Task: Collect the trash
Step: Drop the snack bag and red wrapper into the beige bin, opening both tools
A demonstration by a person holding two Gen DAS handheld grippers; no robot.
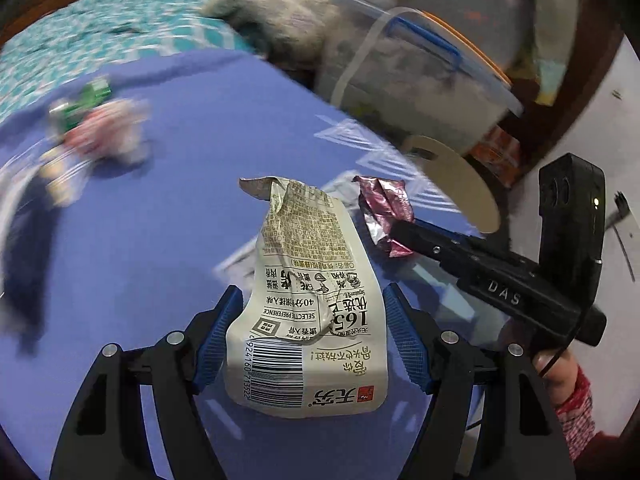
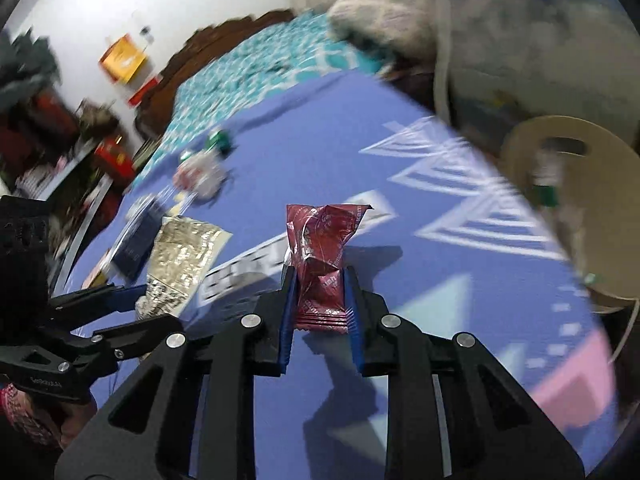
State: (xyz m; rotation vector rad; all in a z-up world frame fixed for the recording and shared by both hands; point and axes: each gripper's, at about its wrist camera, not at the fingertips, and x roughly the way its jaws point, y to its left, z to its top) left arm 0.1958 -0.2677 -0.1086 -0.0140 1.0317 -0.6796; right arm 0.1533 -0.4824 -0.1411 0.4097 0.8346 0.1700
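Note:
A white snack packet [image 1: 312,280] with a barcode and black print stands upright between the blue pads of my left gripper [image 1: 312,292], lifted off the blue mat [image 1: 168,220]. The pads press on both of its sides. A crumpled dark red wrapper [image 2: 320,256] is pinched between the narrow jaws of my right gripper [image 2: 320,272]. In the left wrist view the right gripper [image 1: 400,228] comes in from the right with that red wrapper [image 1: 384,204] at its tip. In the right wrist view the left gripper [image 2: 140,304] holds the white packet [image 2: 180,256] at the left.
More litter lies farther off on the mat: a green can [image 1: 86,100] and a red-and-white wrapper [image 1: 108,136], seen also as blurred litter [image 2: 200,172], plus a dark blue packet [image 2: 136,240]. A tan disc with a slot [image 2: 568,200] and a clear storage box [image 1: 420,72] stand beyond the mat's right edge. Teal bedding [image 1: 100,36] lies behind.

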